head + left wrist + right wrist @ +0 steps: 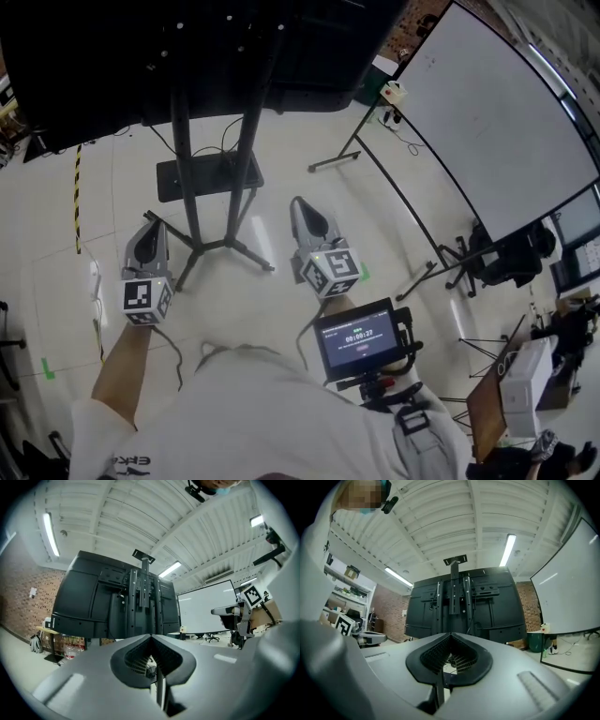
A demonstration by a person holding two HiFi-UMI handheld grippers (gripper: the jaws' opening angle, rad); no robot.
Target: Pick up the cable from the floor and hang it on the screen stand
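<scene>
The left gripper has its jaws pressed together at the tips with nothing between them, and the right gripper is closed the same way and empty. Both point level toward the screen stand, side by side, the left one just left of the stand's splayed legs and the right one just to their right; neither touches it. From each gripper view the stand's twin black posts rise straight ahead, carrying the back of the large dark screen. A black base plate lies on the pale floor behind the posts, with dark leads looping beside it. A thin cable lies on the floor to the left of the left gripper, well apart from both grippers, close to a yellow-and-black tape strip. A whiteboard on a frame stands off to the right, and a small monitor sits at the person's chest
</scene>
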